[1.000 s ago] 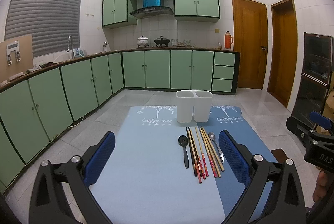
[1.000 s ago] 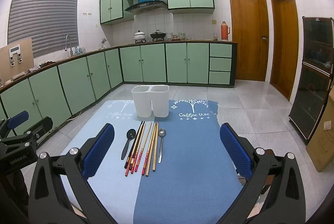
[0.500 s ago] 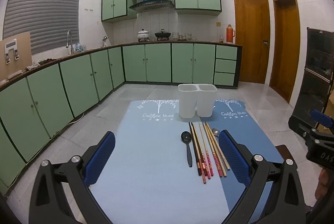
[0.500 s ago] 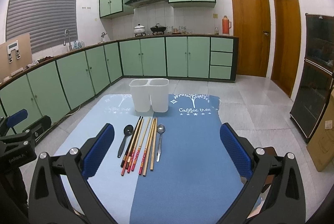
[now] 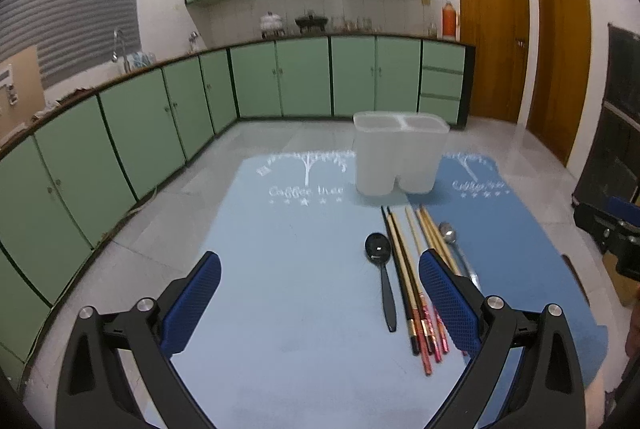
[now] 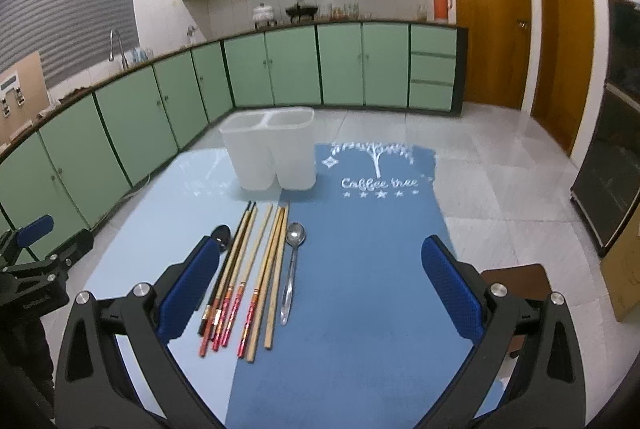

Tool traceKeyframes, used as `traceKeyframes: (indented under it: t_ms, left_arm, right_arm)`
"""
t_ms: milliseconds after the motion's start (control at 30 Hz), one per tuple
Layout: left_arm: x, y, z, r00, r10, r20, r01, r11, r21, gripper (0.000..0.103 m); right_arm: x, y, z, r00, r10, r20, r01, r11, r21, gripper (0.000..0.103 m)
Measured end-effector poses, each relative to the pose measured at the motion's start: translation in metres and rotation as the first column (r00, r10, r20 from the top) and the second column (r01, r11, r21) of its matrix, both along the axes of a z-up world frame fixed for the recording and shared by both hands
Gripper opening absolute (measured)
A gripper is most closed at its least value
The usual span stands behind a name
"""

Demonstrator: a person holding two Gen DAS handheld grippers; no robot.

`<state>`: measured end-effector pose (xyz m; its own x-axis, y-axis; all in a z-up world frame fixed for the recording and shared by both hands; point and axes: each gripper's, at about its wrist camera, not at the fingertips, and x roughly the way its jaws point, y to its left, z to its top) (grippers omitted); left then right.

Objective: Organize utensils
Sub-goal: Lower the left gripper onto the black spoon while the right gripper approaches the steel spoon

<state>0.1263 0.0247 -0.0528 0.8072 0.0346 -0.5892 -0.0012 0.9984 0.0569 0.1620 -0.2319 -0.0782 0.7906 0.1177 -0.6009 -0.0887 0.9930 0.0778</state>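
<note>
A white two-compartment holder (image 5: 400, 157) (image 6: 272, 153) stands empty on the blue mats. In front of it lie a black spoon (image 5: 380, 269) (image 6: 221, 235), several chopsticks (image 5: 412, 281) (image 6: 256, 269) and a metal spoon (image 5: 452, 241) (image 6: 291, 261), side by side. My left gripper (image 5: 320, 305) is open and empty, above the light mat left of the utensils. My right gripper (image 6: 320, 285) is open and empty, above the dark mat, its left finger over the black spoon's handle.
Light blue mat (image 5: 260, 269) and dark blue mat (image 6: 360, 269) cover the table. Green cabinets (image 5: 160, 117) line the left and back walls. Wooden doors (image 6: 488, 13) are at the right. A brown stool (image 6: 516, 281) and a dark cabinet (image 6: 612, 165) stand at the right.
Both grippers have moved forward and lower toward the utensils and holder, which look larger now. Both stay open and empty.
</note>
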Motion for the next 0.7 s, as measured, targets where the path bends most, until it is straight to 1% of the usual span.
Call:
traceKeyframes:
  t_ms: [67,133,200,267,433,600,700]
  left_arm:
    - [0.018,-0.003,-0.012,0.999,-0.009,-0.04,0.01,1.0,0.005,0.095]
    - [0.037,-0.007,-0.025,0.996,-0.026,-0.085,0.027,1.0,0.003,0.095]
    - [0.053,-0.012,-0.037,0.99,-0.046,-0.131,0.044,0.999,-0.017,0.094]
    - [0.068,-0.017,-0.05,0.986,-0.052,-0.16,0.049,0.998,-0.027,0.094]
    - [0.11,-0.028,-0.076,0.974,-0.047,-0.223,0.036,0.998,-0.053,0.092]
    - [0.145,-0.037,-0.096,0.963,-0.028,-0.27,0.016,0.999,-0.047,0.09]
    - [0.158,-0.04,-0.106,0.957,-0.021,-0.291,0.009,0.999,-0.04,0.09]
  right_arm:
    - [0.015,-0.002,-0.008,0.999,0.003,-0.037,-0.003,1.0,0.005,0.085]
    - [0.027,-0.004,-0.016,0.998,0.004,-0.07,-0.003,1.0,0.012,0.08]
    - [0.038,-0.008,-0.024,0.995,-0.004,-0.103,0.007,1.0,0.026,0.079]
    - [0.047,-0.009,-0.031,0.992,-0.007,-0.123,0.011,1.0,0.028,0.075]
    - [0.066,-0.014,-0.044,0.989,-0.023,-0.149,0.025,1.0,0.01,0.073]
    - [0.08,-0.02,-0.056,0.986,-0.039,-0.163,0.041,0.999,0.008,0.073]
    - [0.086,-0.022,-0.065,0.983,-0.045,-0.179,0.047,0.999,0.008,0.073]
